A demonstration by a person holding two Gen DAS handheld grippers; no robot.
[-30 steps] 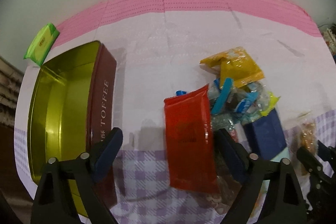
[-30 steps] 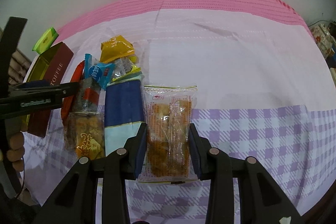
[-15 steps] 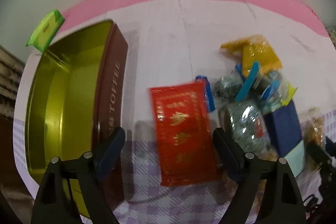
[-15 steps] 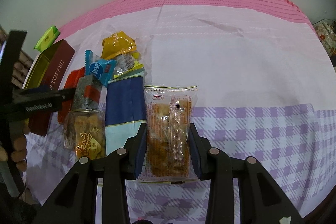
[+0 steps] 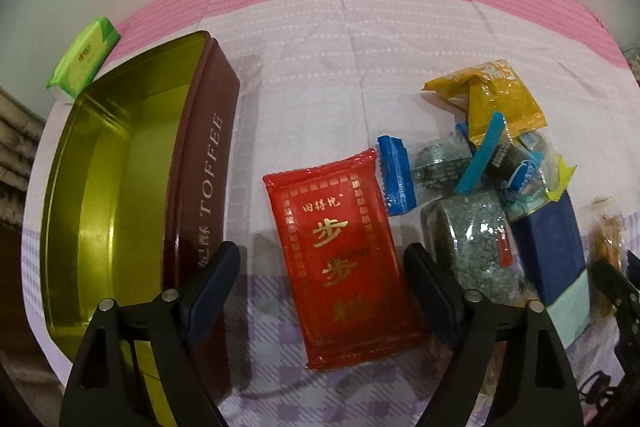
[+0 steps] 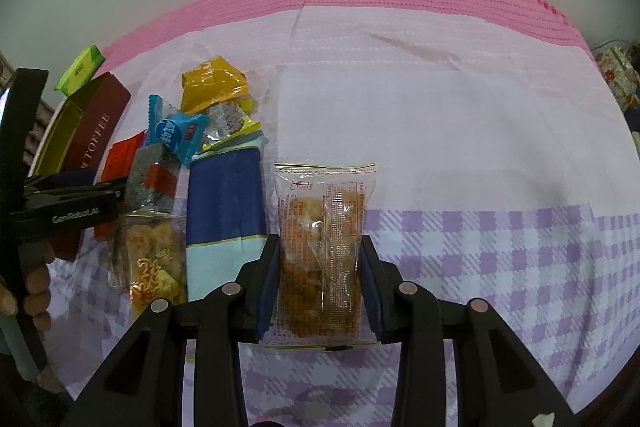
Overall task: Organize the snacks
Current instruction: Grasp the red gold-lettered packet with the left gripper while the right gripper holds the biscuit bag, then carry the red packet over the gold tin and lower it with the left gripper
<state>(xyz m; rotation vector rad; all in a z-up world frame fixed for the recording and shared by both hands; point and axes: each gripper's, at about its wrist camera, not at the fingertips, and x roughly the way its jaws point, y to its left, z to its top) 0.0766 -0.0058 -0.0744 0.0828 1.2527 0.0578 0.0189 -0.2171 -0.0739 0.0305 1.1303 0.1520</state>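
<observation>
Red and glossy, the red packet point(image 5: 344, 259) lies flat on the checked cloth point(image 5: 400, 75), directly between the fingers of my left gripper point(image 5: 322, 291). Its long axis runs from about 11 o'clock to 5 o'clock, a little oblique to the fingers. The jaws stand wide apart and are closing, but the pads do not touch the packet yet. The open toffee tin point(image 5: 120, 187) lies at 9 o'clock from the packet, just beside the left finger, so I judge that the carry to it will be short. My right gripper point(image 6: 320, 279) is clamped on the clear cracker packet point(image 6: 324, 239). The mixed snack pile point(image 5: 492, 155) sits at 2 o'clock.
</observation>
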